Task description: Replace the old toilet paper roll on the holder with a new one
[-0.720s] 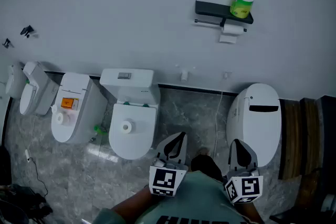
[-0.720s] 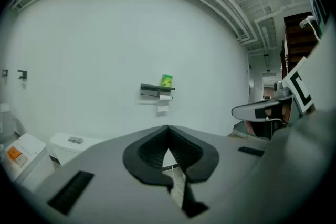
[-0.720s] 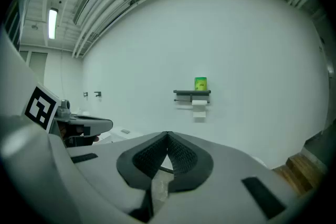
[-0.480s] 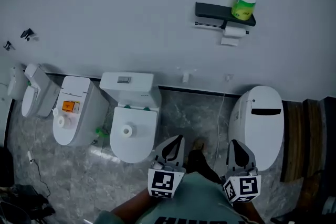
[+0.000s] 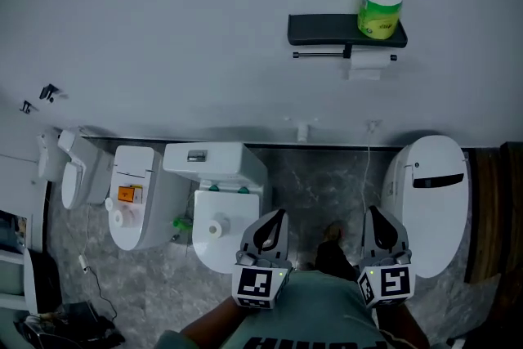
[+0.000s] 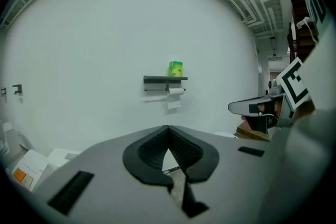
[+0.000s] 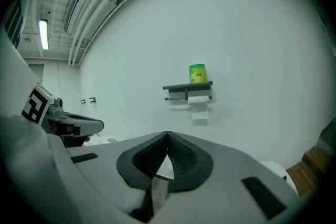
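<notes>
High on the white wall is a black shelf [image 5: 327, 29] with a new roll in green wrapping [image 5: 379, 10] standing on its right end. Under it the old white roll [image 5: 372, 59] hangs on the holder bar, a sheet dangling. Both grippers are far from it, low in the head view in front of my body. My left gripper [image 5: 274, 217] and right gripper [image 5: 381, 215] are shut and hold nothing. The left gripper view shows the green-wrapped roll [image 6: 176, 68] and the old roll [image 6: 176, 91] beyond its closed tips [image 6: 168, 127]. The right gripper view shows the same green-wrapped roll [image 7: 197, 73] and old roll [image 7: 198, 99].
Several white toilets stand on the grey marble floor along the wall, one [image 5: 219, 212] ahead of my left gripper and one [image 5: 431, 196] at the right below the shelf. A small paper roll [image 5: 216, 229] lies on the middle toilet's lid. Wooden boards [image 5: 490, 208] stand at the far right.
The head view has swung: the toilets sit further right, the shelf lower and slightly larger. Both grippers stay shut at the bottom of the picture, the right one a little further right.
</notes>
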`<state>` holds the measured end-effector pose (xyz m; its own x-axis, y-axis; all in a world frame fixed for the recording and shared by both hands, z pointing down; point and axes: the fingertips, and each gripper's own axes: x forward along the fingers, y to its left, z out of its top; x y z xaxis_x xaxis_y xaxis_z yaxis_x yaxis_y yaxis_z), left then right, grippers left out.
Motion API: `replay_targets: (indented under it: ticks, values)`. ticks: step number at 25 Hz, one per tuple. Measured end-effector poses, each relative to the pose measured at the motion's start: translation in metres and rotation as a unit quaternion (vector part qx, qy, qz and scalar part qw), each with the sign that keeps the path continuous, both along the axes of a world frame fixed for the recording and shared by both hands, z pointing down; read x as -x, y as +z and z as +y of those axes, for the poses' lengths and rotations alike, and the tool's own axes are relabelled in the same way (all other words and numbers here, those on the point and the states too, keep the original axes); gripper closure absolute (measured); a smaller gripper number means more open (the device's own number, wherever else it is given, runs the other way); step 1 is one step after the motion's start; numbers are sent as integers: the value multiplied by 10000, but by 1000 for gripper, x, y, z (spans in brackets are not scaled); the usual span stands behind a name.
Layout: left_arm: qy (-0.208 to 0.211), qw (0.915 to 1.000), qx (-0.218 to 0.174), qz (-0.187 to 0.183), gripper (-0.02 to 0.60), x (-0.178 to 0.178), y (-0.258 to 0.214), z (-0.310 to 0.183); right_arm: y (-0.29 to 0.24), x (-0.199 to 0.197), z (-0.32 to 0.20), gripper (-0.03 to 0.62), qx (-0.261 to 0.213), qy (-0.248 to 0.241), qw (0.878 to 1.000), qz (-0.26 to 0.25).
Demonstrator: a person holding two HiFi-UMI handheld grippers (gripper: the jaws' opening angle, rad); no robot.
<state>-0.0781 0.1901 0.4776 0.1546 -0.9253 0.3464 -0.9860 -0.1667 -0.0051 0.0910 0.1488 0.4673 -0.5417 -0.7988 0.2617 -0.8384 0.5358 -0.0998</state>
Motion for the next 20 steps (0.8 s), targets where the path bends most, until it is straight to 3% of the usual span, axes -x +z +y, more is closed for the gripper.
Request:
replay_targets:
  ticks: [4, 9, 20]
  values:
    - [104, 9998, 147, -114, 574, -8, 3, -49, 7, -16, -48, 594, 45, 171, 9998, -94]
    - [108, 9998, 21, -154, 574, -17, -4, -96, 6, -27, -94, 594, 1, 188, 9997, -139]
    - [83, 9998, 43, -183, 575, -4, -5, -140, -3, -28, -140, 594, 80, 444, 9984, -347]
